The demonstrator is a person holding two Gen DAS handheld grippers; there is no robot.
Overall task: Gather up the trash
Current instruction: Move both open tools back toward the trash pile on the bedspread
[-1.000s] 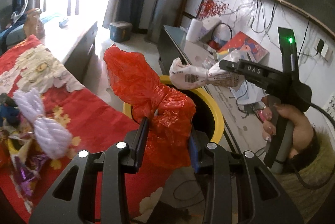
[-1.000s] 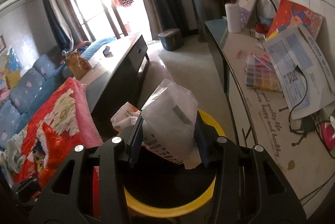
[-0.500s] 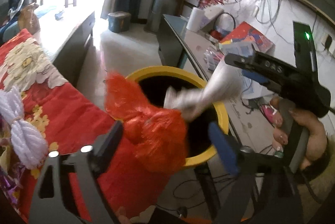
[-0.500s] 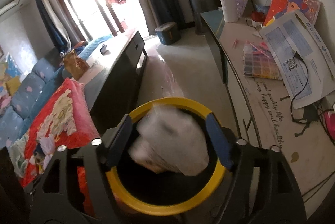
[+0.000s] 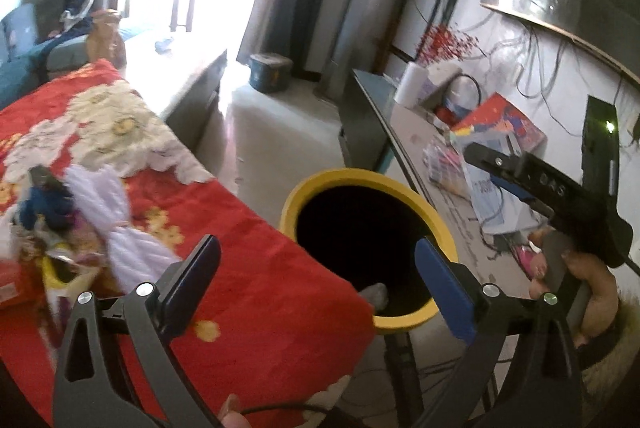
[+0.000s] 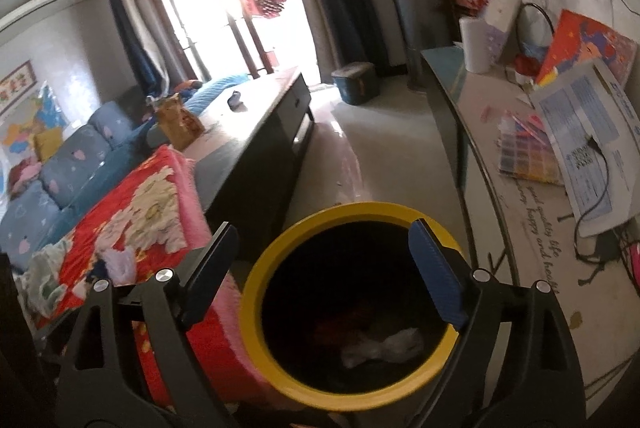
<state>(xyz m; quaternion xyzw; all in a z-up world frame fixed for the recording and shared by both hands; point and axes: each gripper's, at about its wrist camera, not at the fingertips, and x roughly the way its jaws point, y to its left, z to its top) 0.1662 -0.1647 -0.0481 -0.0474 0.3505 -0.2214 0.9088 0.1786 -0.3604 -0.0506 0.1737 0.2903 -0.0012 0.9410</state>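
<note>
A yellow-rimmed trash bin (image 5: 362,176) (image 6: 316,220) stands beside a table with a red flowered cloth (image 5: 256,260). Inside it lie a white crumpled bag (image 6: 382,346) and a dim red bag (image 6: 340,320). My left gripper (image 5: 316,272) is open and empty, over the bin's near rim. My right gripper (image 6: 320,264) is open and empty above the bin mouth; it also shows in the left wrist view (image 5: 532,184) at the right. More trash, a white bag (image 5: 116,224) and coloured wrappers (image 5: 44,220), lies on the red cloth at the left.
A long side table (image 6: 532,196) with papers, a colour box and cables runs along the right wall. A dark low cabinet (image 6: 260,132) and a blue sofa (image 6: 60,180) stand to the left. A small teal bin (image 6: 356,80) sits on the floor farther back.
Both grippers opened. The red bag dropped from the left and the white bag from the right; both now lie in the bin.
</note>
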